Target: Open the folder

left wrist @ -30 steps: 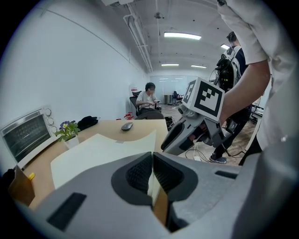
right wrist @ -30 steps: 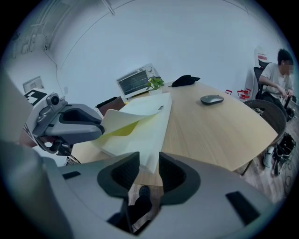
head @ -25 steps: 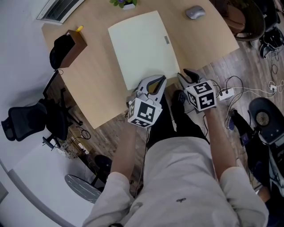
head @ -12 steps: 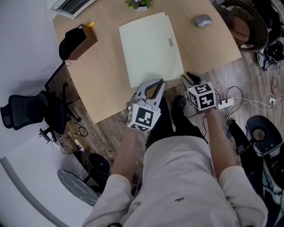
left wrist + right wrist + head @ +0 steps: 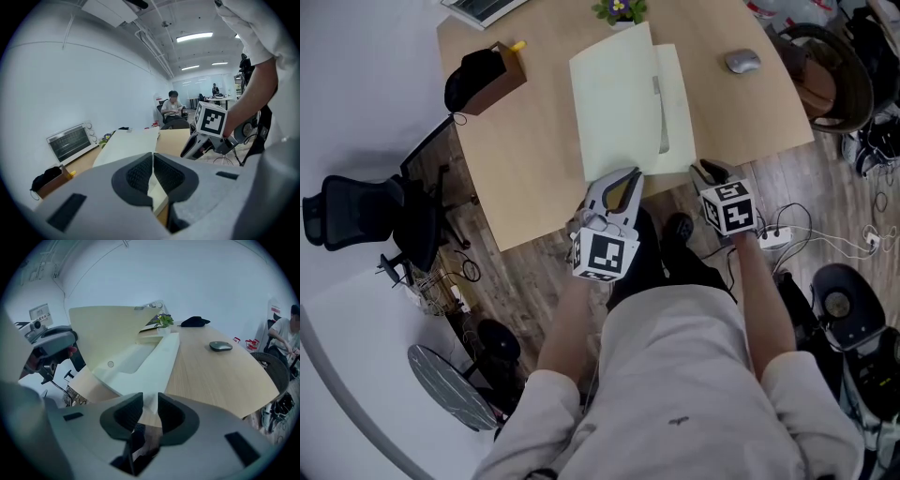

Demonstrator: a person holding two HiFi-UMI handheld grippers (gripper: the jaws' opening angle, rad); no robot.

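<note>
A pale yellow folder (image 5: 677, 98) lies on the wooden table (image 5: 525, 150), its near edge at the table's front. My left gripper (image 5: 627, 174) is shut on the near edge of the front cover (image 5: 614, 98) and holds it lifted off the lower leaf. In the left gripper view the pads (image 5: 140, 173) pinch that cover (image 5: 126, 145). My right gripper (image 5: 703, 170) sits at the folder's near right corner. Its jaws are closing, with the lower leaf's corner (image 5: 151, 401) between them and a gap on either side. The raised cover (image 5: 110, 331) stands to the left there.
A grey mouse (image 5: 742, 62) lies at the table's far right. A small plant (image 5: 619, 9) stands behind the folder, a brown box with a black cap (image 5: 483, 77) at the far left. An office chair (image 5: 352, 225) stands left of the table, cables (image 5: 780, 234) on the floor at right.
The folder lay flat and shut a second ago. My left gripper has since risen with the cover, and the lower leaf now shows along the right side. The right gripper kept its place.
</note>
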